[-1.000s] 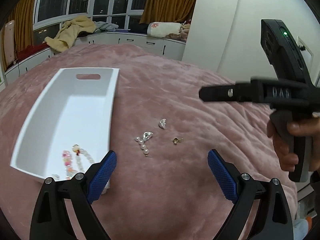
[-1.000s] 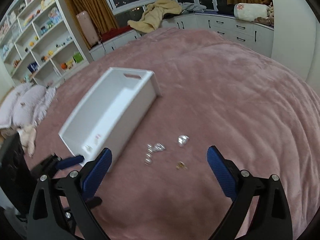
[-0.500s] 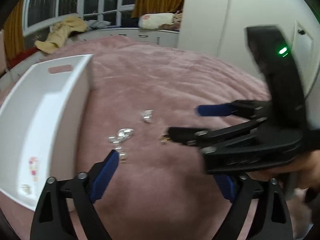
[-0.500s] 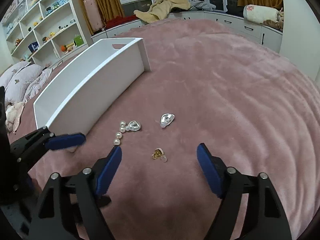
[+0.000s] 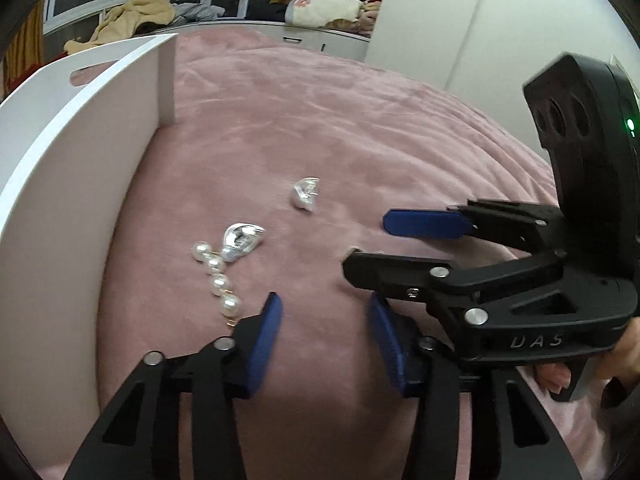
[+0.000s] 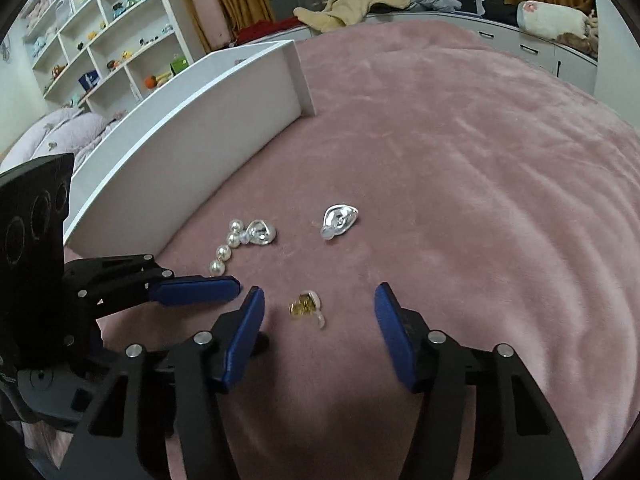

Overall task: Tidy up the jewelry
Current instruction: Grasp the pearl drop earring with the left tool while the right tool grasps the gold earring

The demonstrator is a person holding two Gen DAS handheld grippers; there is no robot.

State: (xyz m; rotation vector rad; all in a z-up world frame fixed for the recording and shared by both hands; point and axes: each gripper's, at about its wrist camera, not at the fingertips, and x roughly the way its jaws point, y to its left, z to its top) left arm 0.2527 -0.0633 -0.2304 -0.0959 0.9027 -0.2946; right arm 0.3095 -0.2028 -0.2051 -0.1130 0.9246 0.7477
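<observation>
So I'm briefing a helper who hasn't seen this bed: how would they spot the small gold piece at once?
Start at the white tray on the pink blanket; three loose pieces lie beside its long wall. The gold earring is farthest from the tray, lying between the fingers of the right gripper, whose jaws have just been closing without touching it. It is the only gold one; the other two are silver, one with a pearl string.

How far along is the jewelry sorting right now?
Done: cannot tell; the white tray interior is hidden. In hand: nothing. The right gripper, jaws just closing, brackets the gold earring; the left gripper is empty. Left: pearl earring and silver earring on the blanket.
</observation>
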